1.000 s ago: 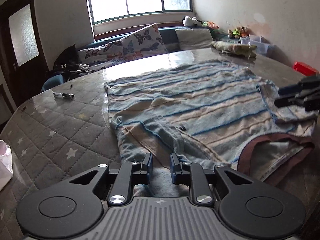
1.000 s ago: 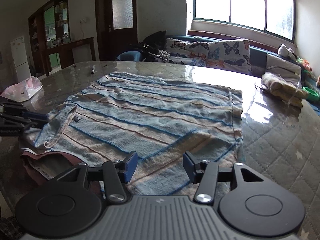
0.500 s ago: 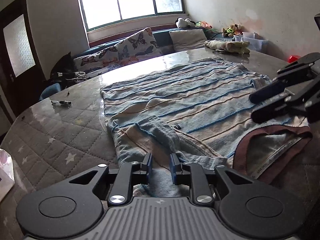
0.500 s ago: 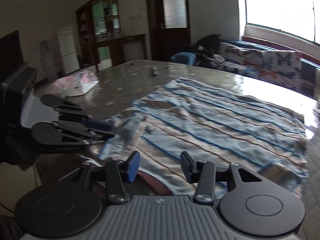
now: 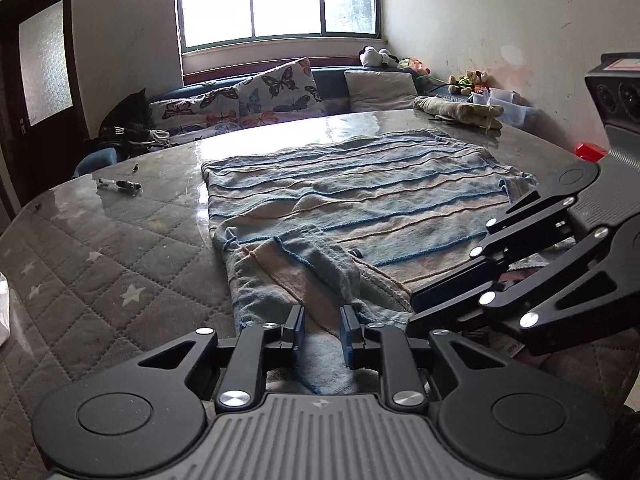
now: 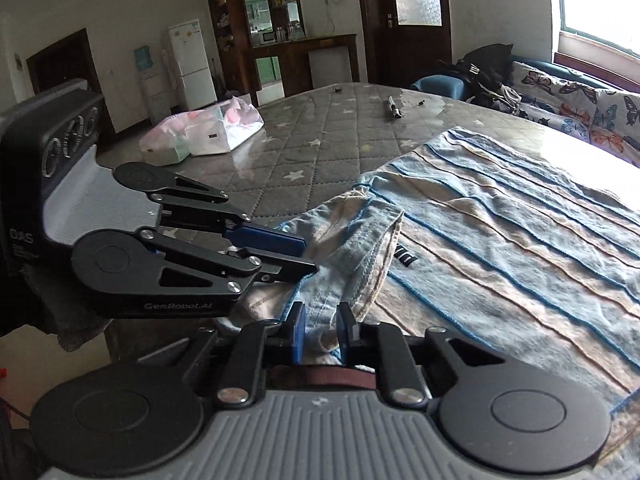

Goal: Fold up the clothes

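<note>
A blue and tan striped shirt (image 5: 360, 192) lies spread on the round table, with one sleeve (image 5: 316, 264) folded in over the body. My left gripper (image 5: 321, 324) is shut on the near edge of that sleeve. My right gripper (image 6: 320, 330) is shut on the shirt (image 6: 500, 248) close beside it, near the brown collar (image 6: 336, 378). The right gripper shows in the left wrist view (image 5: 424, 302) just right of the left one. The left gripper shows in the right wrist view (image 6: 304, 254), pinching the cloth.
A quilted grey star-pattern cover (image 5: 100, 264) tops the table. A pen (image 5: 119, 185) lies on its far left. A pink and white plastic bag (image 6: 204, 130) sits on the far table edge. A folded cloth (image 5: 460, 110) lies at the back right. A sofa with butterfly cushions (image 5: 256, 98) stands beyond.
My right gripper has swung from the shirt's right side over to the left gripper and closed on the cloth there. The left gripper keeps its hold and has pulled the sleeve inward.
</note>
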Demonstrator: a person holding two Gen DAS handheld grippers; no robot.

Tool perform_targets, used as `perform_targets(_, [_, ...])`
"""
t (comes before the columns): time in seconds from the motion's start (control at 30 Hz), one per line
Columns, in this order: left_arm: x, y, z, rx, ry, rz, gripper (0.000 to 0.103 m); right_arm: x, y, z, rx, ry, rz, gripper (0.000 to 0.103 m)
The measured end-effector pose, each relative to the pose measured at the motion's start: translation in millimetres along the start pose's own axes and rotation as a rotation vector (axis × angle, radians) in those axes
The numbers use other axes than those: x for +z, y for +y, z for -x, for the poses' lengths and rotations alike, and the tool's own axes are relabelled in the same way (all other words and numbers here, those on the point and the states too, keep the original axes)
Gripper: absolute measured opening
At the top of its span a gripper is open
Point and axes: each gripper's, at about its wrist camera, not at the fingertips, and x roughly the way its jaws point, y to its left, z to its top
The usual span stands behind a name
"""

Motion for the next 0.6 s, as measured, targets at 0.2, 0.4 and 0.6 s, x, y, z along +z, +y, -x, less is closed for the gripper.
perform_targets(0.2, [-1,1,1,-0.005,-0.003,0.009,0.021,-1,2,-6,-0.007,-0.001,-0.007,0.005])
perform_targets(0.4, [0,0,2,-0.002,-0.004,0.009,0.021,-2,5,5,-0.034,-0.046,-0.007,0.002])
perform_targets(0.6, [6,-2,3,0.003,-0.008,0.001,0.021,-8,9,11,-0.057,-0.028,0.018,0.002])
